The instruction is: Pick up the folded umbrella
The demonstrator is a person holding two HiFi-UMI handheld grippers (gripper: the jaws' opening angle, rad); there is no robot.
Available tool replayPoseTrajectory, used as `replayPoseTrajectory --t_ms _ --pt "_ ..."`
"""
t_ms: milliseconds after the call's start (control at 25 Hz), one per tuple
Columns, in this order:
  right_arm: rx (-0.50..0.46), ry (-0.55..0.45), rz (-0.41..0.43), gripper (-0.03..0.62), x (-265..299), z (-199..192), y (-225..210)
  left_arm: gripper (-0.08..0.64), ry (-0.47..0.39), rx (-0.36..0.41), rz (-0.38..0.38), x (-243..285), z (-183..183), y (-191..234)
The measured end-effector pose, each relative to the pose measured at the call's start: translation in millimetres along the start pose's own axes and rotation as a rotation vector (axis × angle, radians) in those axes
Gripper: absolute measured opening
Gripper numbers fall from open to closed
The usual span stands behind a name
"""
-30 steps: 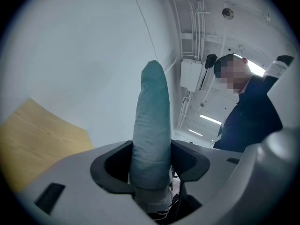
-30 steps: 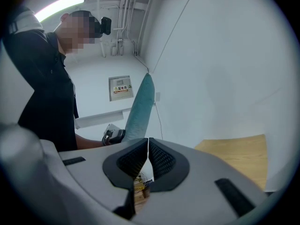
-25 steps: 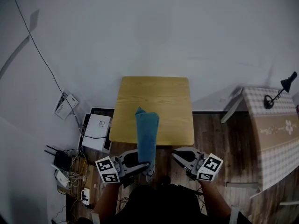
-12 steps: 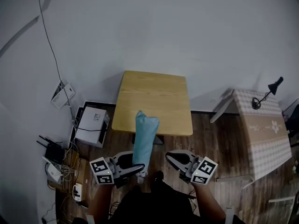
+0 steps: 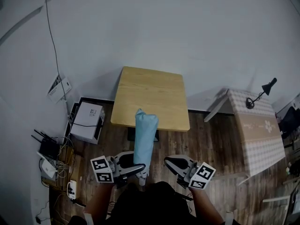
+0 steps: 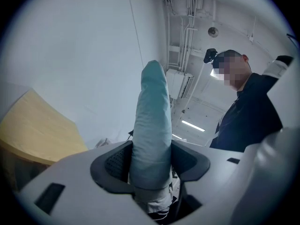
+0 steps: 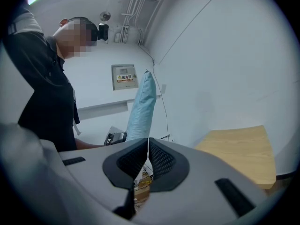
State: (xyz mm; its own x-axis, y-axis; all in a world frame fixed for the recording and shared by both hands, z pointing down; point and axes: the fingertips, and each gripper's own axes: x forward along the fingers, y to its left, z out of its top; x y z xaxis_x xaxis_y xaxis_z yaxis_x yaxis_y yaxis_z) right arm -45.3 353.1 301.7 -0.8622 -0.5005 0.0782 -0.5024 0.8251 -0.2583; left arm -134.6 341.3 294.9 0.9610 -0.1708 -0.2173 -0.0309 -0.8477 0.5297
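While the left gripper clamps the folded umbrella, we stand just short of the wooden table.

Our left jaws press on both sides of the pale blue sleeve near its lower end (a paler end pokes out below the pads), holding the umbrella upright, off the table, its top overlapping the table's near edge in the head view. The right gripper hovers off the table's near right corner, jaws drawn together on nothing. A white box sits on the floor left of the table.
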Motion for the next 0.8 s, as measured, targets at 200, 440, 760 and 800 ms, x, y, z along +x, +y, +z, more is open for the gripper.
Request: replayPoseTrajectory --t_ms 200,440,760,800 --pt "-0.02 0.009 0.055 0.02 -1 8 1 0.253 0.005 0.033 0.043 7 3 -7" --pt "-0.029 -0.037 0.098 0.02 -21 28 -7 0.254 -0.004 0.055 0.092 23 14 -18" --pt "-0.043 -0.068 0.193 0.018 -32 25 -1 0.255 0.024 0.075 0.147 30 6 -40" --pt "-0.048 -0.075 0.205 0.018 -32 25 2 0.255 0.027 0.069 0.16 29 2 -41"
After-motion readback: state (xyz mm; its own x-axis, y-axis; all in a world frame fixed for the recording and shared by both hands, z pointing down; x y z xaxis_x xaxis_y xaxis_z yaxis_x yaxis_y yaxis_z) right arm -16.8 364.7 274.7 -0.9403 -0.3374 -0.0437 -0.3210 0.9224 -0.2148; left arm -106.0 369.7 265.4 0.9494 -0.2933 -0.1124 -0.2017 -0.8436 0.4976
